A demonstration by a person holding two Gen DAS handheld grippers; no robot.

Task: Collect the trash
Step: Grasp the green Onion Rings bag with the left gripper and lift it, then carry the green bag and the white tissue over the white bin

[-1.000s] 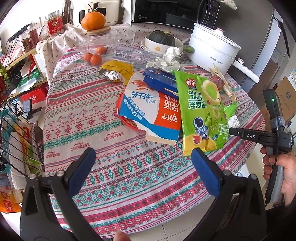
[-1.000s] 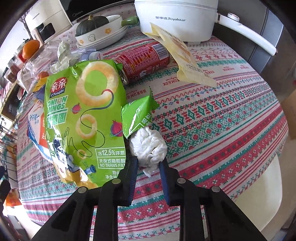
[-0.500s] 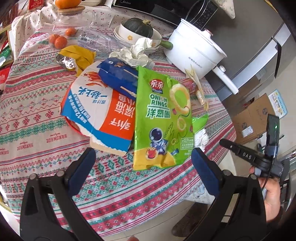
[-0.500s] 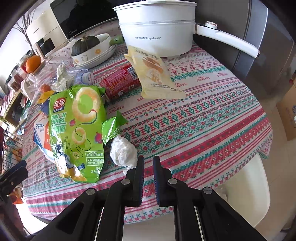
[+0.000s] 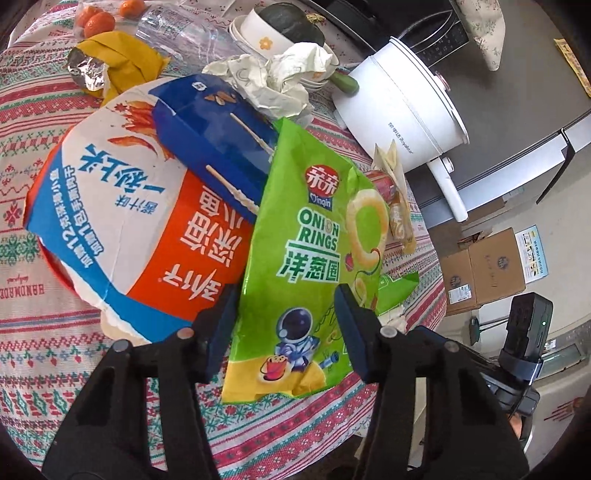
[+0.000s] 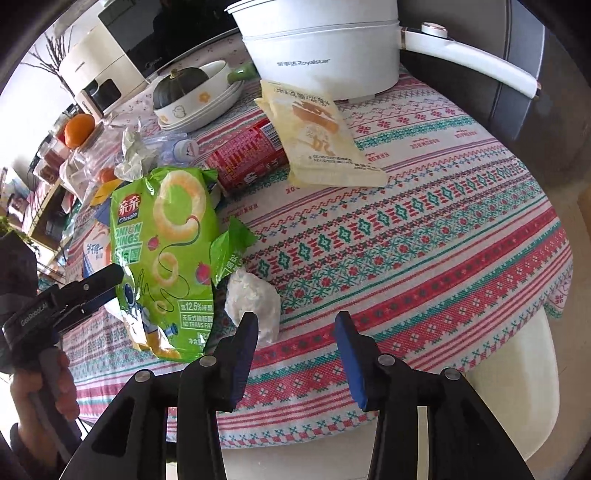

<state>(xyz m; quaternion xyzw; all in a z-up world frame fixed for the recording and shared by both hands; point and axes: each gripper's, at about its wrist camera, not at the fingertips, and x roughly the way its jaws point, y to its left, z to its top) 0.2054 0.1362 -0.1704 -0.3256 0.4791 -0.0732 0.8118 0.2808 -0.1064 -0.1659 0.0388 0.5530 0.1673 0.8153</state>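
On the patterned tablecloth [image 6: 424, 236] lies a green onion-rings bag [image 5: 314, 236], flat and overlapping a large blue, orange and white packet [image 5: 140, 229]. My left gripper [image 5: 285, 290] straddles the bag's lower half; its jaws are closing, and the bag does not look pinched. My right gripper [image 6: 295, 315] hovers near the table's front edge with its jaws opening and nothing between them. A white tissue wad [image 6: 251, 295] rests just beside its left finger. A small green wrapper [image 6: 231, 247], a red can [image 6: 247, 155] and a beige packet [image 6: 317, 136] lie beyond.
A white electric pot [image 6: 325, 48] with a long handle stands at the back. A bowl holding a dark squash [image 6: 188, 92], crumpled paper [image 5: 273, 77], a blue box [image 5: 214, 147], a yellow foil wrapper [image 5: 118, 62] and small oranges [image 5: 96, 22] crowd the far side. A cardboard box [image 5: 484, 273] sits on the floor.
My left gripper came down over the green bag and narrowed its jaws around it. My right gripper let go of the tissue wad, shut empty, drew back, and has opened again.
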